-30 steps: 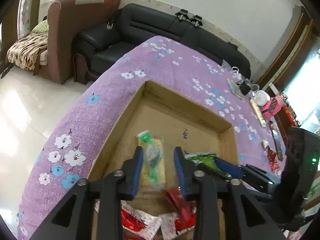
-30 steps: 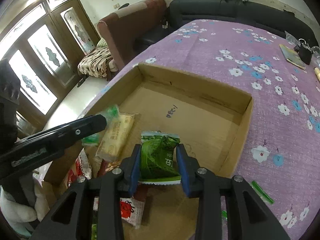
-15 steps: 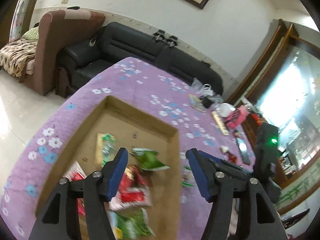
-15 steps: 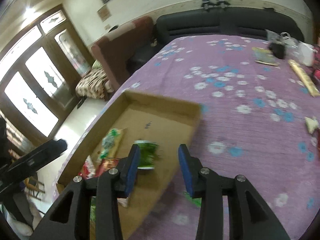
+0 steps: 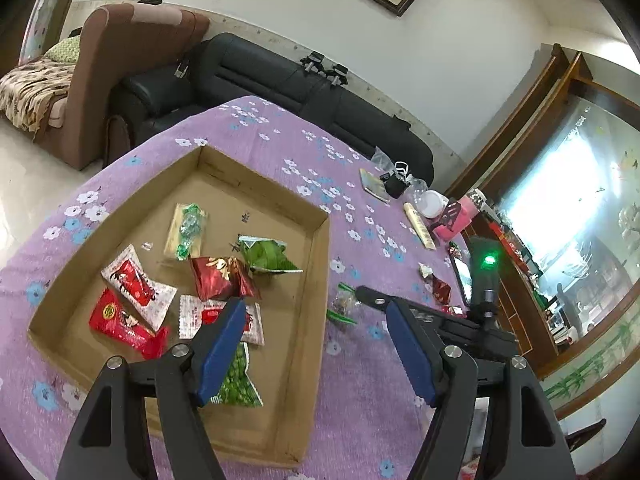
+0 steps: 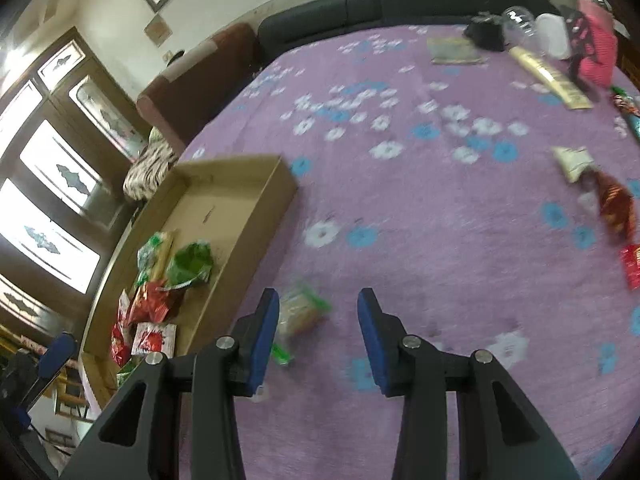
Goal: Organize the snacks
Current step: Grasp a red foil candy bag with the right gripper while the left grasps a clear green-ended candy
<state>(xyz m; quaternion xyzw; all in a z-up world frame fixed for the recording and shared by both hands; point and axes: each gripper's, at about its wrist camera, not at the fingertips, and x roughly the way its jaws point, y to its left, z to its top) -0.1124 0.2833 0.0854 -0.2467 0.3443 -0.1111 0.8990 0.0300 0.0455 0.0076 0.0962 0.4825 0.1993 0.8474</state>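
A shallow cardboard box (image 5: 316, 280) lies on the purple flowered tablecloth and holds several snack packets: a green one (image 5: 268, 256), red ones (image 5: 218, 276) and a yellow-green one (image 5: 186, 230). My left gripper (image 5: 316, 344) is open and empty, above the box's right wall. My right gripper (image 6: 316, 332) is open and empty over the cloth, just right of the box (image 6: 256, 200). A small green-ended snack (image 6: 298, 312) lies on the cloth by its left finger, also in the left wrist view (image 5: 342, 308). More red packets (image 6: 612, 204) lie at the right.
A book (image 5: 374, 186), black pouch, white bowl (image 5: 432, 204), long yellow pack (image 5: 418, 226) and pink item (image 5: 456, 220) sit at the table's far right. A black sofa (image 5: 280, 76) and brown armchair (image 5: 132, 52) stand behind the table.
My right gripper has let go of the green packet into the box and swung right over the cloth. My left gripper has opened wide and pulled back and up from the box.
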